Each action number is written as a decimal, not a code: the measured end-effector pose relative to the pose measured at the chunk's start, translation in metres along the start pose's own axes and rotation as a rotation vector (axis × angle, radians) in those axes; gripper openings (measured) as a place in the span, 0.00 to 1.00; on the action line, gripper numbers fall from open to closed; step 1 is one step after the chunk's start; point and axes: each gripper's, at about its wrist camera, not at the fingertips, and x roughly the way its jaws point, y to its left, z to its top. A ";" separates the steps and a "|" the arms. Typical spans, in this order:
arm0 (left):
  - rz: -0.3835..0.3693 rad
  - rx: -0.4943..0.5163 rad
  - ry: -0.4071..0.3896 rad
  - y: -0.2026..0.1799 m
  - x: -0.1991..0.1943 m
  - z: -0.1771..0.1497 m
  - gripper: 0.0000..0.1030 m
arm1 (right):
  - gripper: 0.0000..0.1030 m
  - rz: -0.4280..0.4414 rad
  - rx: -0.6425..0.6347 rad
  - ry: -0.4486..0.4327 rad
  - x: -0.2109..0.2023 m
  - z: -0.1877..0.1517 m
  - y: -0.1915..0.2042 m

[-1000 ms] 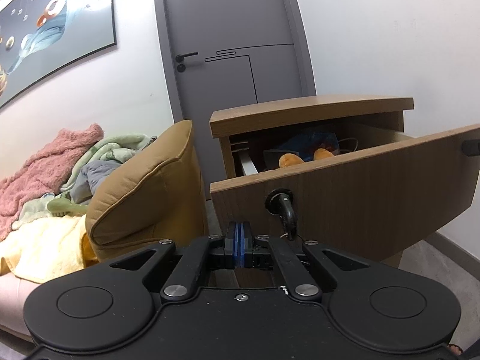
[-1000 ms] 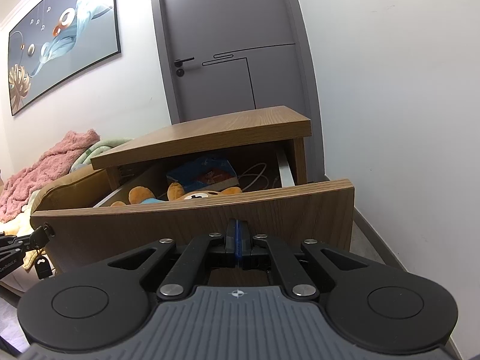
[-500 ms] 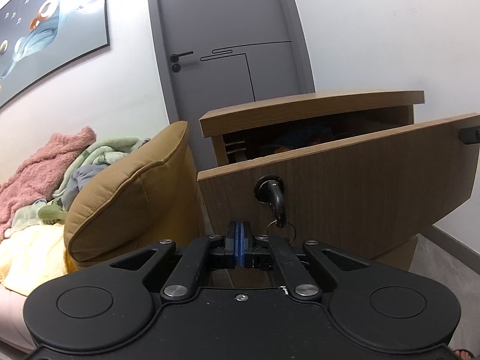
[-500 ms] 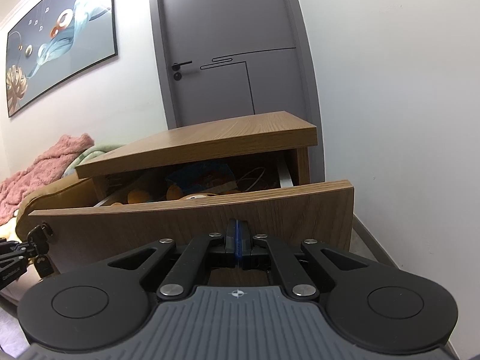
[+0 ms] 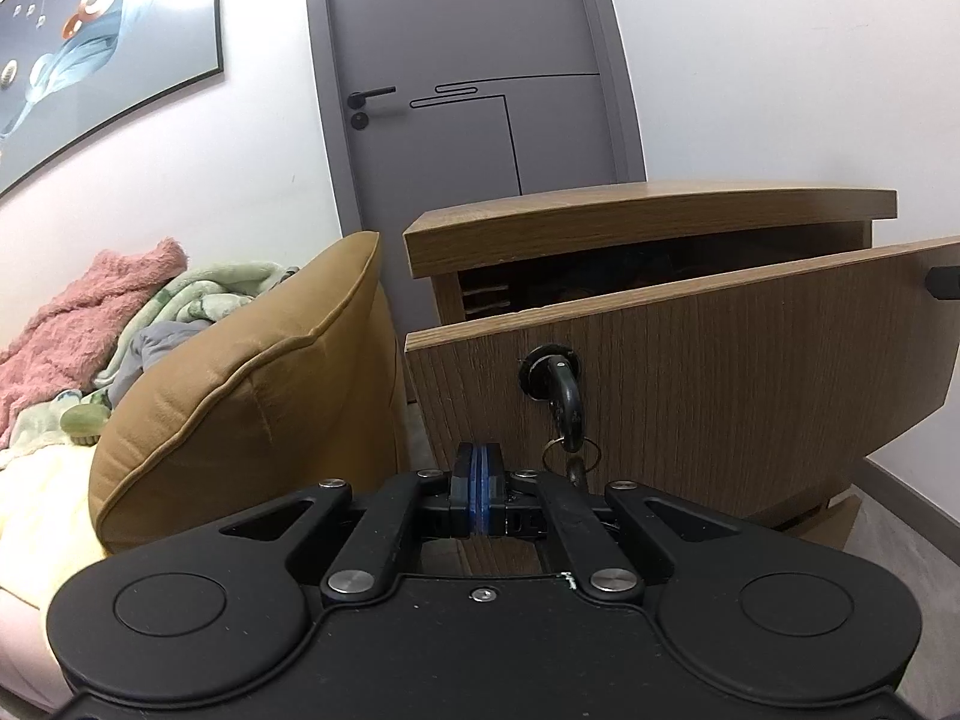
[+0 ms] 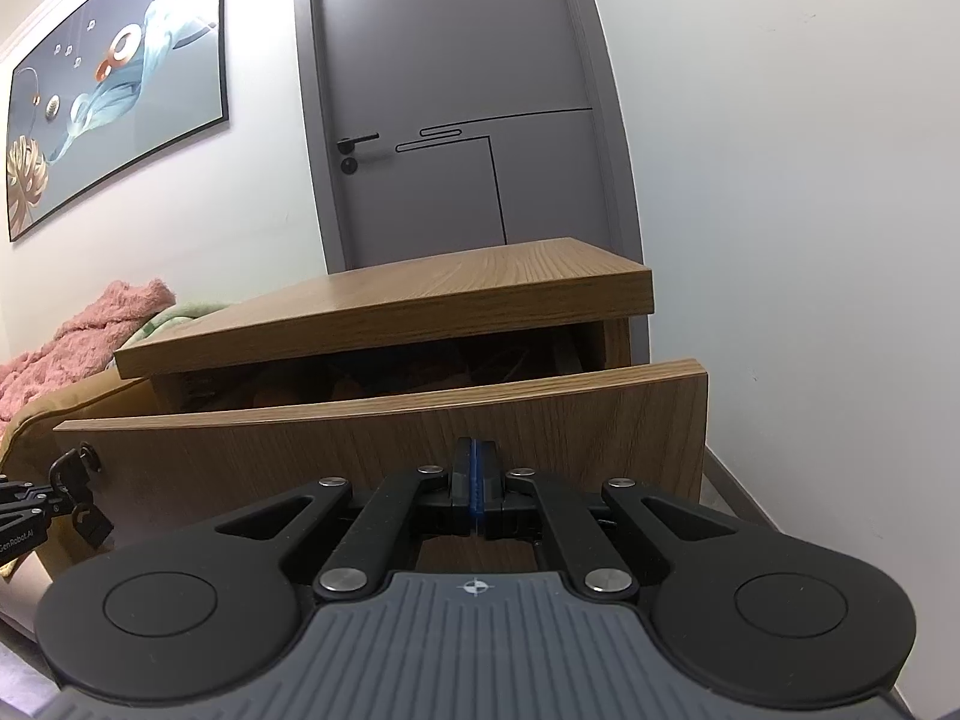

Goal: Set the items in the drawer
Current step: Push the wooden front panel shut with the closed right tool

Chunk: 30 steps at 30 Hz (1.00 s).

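Observation:
A wooden nightstand (image 5: pixel 648 213) (image 6: pixel 420 300) has its top drawer (image 5: pixel 720 372) (image 6: pixel 390 444) pulled out a little, with only a narrow dark gap showing above the drawer front. A black key (image 5: pixel 561 396) hangs in the lock on the drawer front. My left gripper (image 5: pixel 478 483) is shut with nothing in it, right at the drawer front beside the key. My right gripper (image 6: pixel 474 480) is shut and empty, against the right half of the drawer front. The drawer's contents are hidden in shadow.
A tan leather cushion (image 5: pixel 252 402) stands just left of the nightstand, with a pink blanket (image 5: pixel 78 330) and other fabrics piled behind it. A grey door (image 5: pixel 468 78) is behind the nightstand, and a white wall (image 6: pixel 810 210) to its right.
The drawer has slid inward over the last second: the orange toy and book seen inside are now hidden, and the gap is narrow. Both shut grippers stay at the drawer front.

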 end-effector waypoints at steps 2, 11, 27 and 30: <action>0.001 0.004 -0.001 0.000 0.005 0.002 0.00 | 0.00 0.002 0.000 -0.005 0.005 0.000 -0.002; 0.002 0.022 -0.020 -0.004 0.023 0.008 0.00 | 0.00 0.019 0.025 -0.024 0.021 0.001 -0.013; -0.016 -0.036 0.029 -0.001 0.054 0.023 0.01 | 0.00 -0.003 0.081 -0.012 0.041 0.002 -0.035; -0.012 -0.044 0.035 -0.001 0.057 0.023 0.01 | 0.01 -0.014 0.104 -0.002 0.044 0.001 -0.040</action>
